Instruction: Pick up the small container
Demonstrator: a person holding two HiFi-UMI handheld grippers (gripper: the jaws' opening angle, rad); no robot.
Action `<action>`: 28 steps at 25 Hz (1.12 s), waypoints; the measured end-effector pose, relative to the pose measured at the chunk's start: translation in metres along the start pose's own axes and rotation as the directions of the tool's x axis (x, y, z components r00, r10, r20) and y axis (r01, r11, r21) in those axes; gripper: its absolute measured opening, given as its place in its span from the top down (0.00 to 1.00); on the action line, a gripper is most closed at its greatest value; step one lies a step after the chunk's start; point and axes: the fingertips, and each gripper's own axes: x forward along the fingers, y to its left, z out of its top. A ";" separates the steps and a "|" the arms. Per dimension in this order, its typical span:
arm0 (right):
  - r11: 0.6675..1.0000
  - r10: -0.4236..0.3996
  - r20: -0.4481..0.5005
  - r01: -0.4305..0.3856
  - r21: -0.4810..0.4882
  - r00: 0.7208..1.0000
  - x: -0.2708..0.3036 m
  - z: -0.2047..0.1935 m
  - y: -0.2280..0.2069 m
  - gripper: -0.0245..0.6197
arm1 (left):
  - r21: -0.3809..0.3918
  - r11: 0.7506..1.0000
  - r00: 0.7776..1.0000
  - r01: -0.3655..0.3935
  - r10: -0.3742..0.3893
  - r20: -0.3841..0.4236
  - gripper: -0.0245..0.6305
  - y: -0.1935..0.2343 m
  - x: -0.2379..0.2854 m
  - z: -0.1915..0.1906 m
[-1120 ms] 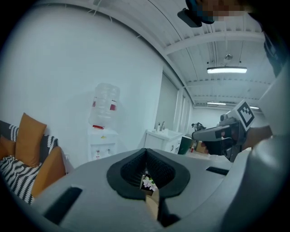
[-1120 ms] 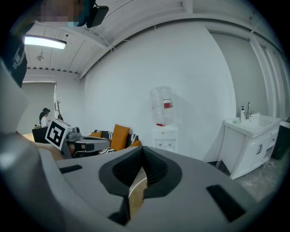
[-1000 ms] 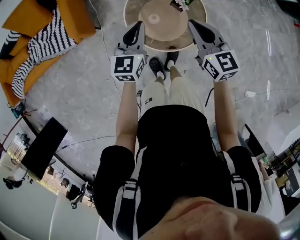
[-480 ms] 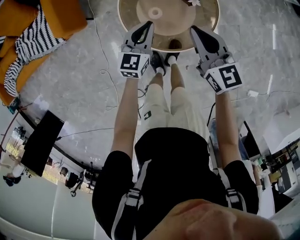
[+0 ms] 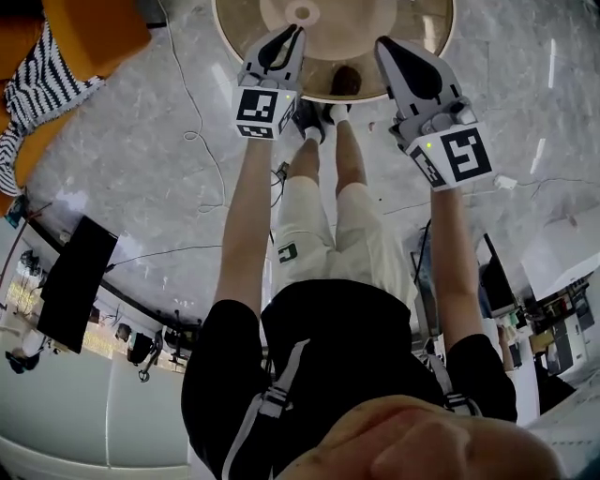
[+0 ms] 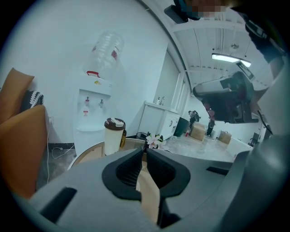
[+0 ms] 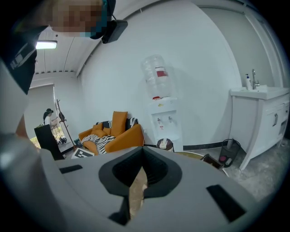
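The small container is a white cup with a brown lid (image 6: 114, 136), standing upright on a round wooden table (image 6: 86, 156). In the right gripper view the cup (image 7: 165, 145) shows just past the jaw tips. From the head view it appears as a pale ring (image 5: 302, 12) on the table (image 5: 356, 89) at the top edge. My left gripper (image 5: 298, 30) (image 6: 145, 152) reaches over the table's near rim, jaws shut with nothing between them. My right gripper (image 5: 380, 42) (image 7: 142, 149) is level beside it, also shut and empty. The cup stands ahead of both, untouched.
A small white and pink flower (image 6: 154, 141) sits on the table right of the cup. A water dispenser (image 6: 93, 113) stands against the wall behind. An orange sofa with a striped cloth (image 5: 56, 56) lies to the left. Cables (image 5: 192, 122) trail across the marble floor.
Both grippers have moved forward from the table's near side to over its rim, and the table now sits nearer the top of the head view. Jaws stay shut.
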 end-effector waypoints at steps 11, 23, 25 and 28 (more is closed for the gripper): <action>0.999 0.009 -0.026 -0.009 0.032 1.000 0.023 -0.026 -0.025 0.96 | 0.029 0.999 0.997 -0.027 0.029 -0.065 0.75 0.022 0.039 -0.061; 0.999 0.007 -0.060 -0.004 0.054 0.998 0.043 -0.045 -0.043 0.96 | 0.029 0.998 0.989 -0.050 0.053 -0.136 0.67 0.039 0.079 -0.097; 0.998 0.005 -0.063 -0.001 0.060 0.998 0.043 -0.049 -0.045 0.96 | 0.040 0.998 0.989 -0.050 0.056 -0.137 0.67 0.039 0.081 -0.100; 0.998 0.002 -0.065 0.002 0.067 0.998 0.042 -0.053 -0.046 0.96 | 0.048 0.997 0.988 -0.058 0.064 -0.139 0.67 0.039 0.083 -0.104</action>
